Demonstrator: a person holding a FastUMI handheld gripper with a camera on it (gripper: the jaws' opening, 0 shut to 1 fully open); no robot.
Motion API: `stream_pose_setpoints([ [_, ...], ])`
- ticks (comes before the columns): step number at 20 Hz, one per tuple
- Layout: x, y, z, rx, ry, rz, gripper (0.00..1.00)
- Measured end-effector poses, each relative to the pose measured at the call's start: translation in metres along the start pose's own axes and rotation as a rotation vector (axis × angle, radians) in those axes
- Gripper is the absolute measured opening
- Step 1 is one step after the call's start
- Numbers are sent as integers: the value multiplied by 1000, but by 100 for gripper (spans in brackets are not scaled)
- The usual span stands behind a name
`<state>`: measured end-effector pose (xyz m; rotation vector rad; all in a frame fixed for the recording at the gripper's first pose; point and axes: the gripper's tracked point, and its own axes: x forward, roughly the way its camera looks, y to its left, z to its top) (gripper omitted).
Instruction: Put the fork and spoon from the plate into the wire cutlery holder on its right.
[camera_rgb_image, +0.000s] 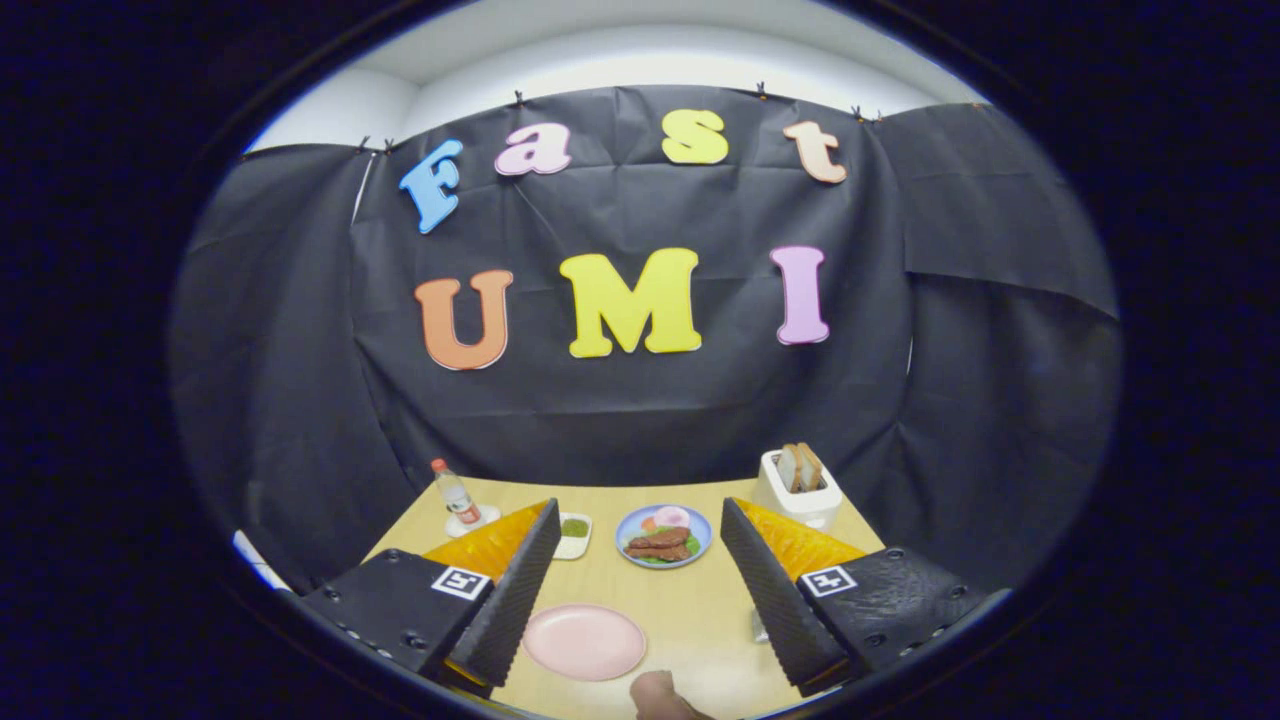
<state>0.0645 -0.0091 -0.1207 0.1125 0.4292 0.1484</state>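
Note:
A pink plate (585, 641) lies on the wooden table (690, 610), low between my two fingers and nearer the left one. Its visible surface looks bare. My gripper (640, 510) is open, held above the table, with nothing between the fingers. A small grey metal piece (759, 628) peeks out from behind the right finger, to the right of the pink plate; I cannot tell what it is.
Beyond the fingers sits a blue plate of food (663, 535). A white toaster with bread (797, 488) stands at the back right. A small bottle (455, 493) and a white dish of green sauce (573, 533) are at the back left. A person's fingertip (655, 695) shows nearest me.

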Motion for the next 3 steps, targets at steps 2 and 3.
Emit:
stream_pose_setpoints([
  [2,-11,21,5,-11,-37,20,97],
  [3,-15,26,8,-19,-53,20,97],
])
